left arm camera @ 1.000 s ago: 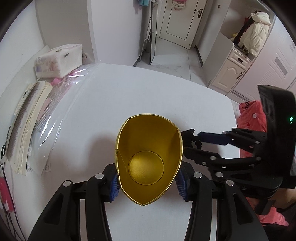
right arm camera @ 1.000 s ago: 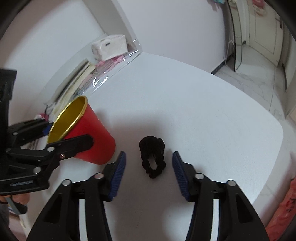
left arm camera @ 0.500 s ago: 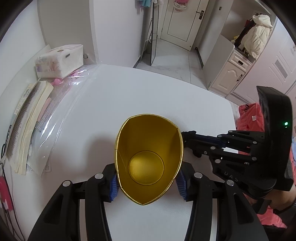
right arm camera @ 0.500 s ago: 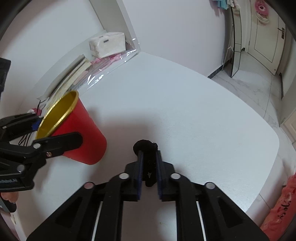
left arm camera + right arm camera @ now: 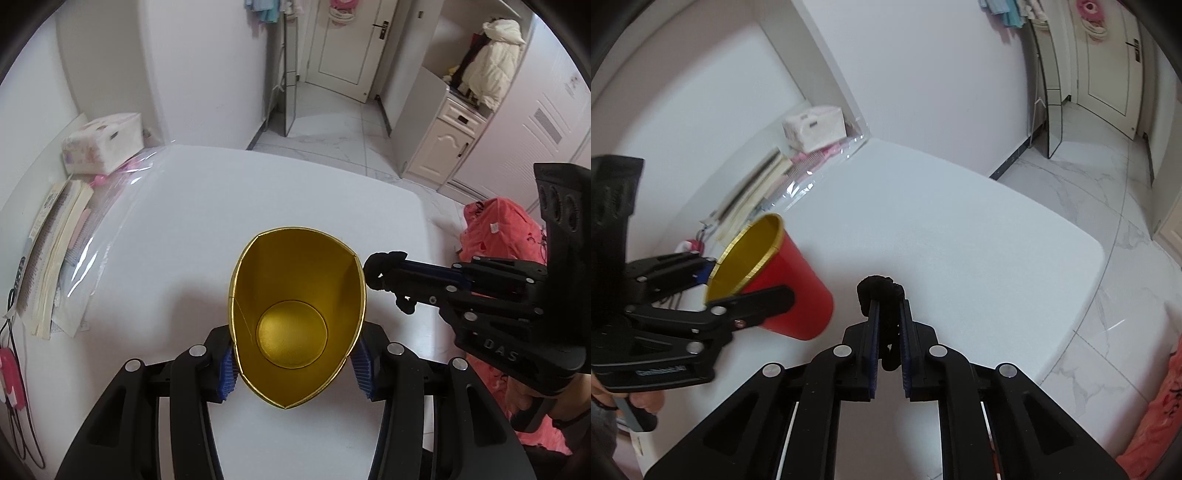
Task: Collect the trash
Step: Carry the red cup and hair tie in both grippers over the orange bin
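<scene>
Tongs: left tongs (image 5: pixel 295 365) squeeze gold-lined red cup (image 5: pixel 297 314) oval; right tongs (image 5: pixel 887 314) pinch fuzzy black scrunchie (image 5: pixel 881 291).

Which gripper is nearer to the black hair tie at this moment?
Right. The right gripper has its jaws shut on the black hair tie, lifted beside the cup's rim. The left gripper holds the red cup, apart from the tie.

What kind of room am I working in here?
Most likely a home, perhaps a bedroom or entry area: a white table, a coat piled on a cabinet, and an interior door past a tiled floor.
</scene>
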Demonstrator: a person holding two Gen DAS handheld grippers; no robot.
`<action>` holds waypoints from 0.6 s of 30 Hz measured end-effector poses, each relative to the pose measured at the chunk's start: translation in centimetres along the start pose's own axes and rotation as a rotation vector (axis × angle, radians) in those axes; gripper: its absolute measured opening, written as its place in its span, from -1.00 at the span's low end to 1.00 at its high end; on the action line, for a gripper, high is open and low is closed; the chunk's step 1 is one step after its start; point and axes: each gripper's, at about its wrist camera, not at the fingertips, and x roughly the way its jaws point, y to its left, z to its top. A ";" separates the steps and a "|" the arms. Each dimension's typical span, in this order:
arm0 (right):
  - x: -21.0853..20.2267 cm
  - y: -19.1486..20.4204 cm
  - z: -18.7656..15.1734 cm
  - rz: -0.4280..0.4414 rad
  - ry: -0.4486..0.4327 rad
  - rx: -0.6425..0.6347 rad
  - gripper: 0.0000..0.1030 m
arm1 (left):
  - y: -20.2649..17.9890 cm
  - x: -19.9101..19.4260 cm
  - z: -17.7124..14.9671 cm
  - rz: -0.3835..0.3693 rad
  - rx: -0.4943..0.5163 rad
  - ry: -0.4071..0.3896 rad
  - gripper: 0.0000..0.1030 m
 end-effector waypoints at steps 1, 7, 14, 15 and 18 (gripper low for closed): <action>-1.3 -0.4 -0.7 0.004 -0.011 0.009 -0.80 | -0.4 -0.1 0.0 -0.003 0.006 -0.002 0.00; -6.0 -3.1 -4.3 0.015 -0.026 0.066 -0.80 | -4.8 -0.4 -0.8 -0.038 0.047 -0.002 0.00; -10.4 -8.6 -9.5 -0.024 -0.008 0.156 -0.80 | -10.7 1.0 -2.0 -0.087 0.085 0.037 0.00; -11.0 -9.7 -10.4 -0.034 -0.004 0.176 -0.80 | -11.6 1.4 -2.3 -0.099 0.090 0.046 0.01; -12.1 -12.1 -12.8 -0.057 0.013 0.214 -0.80 | -14.1 2.9 -2.9 -0.128 0.097 0.076 0.01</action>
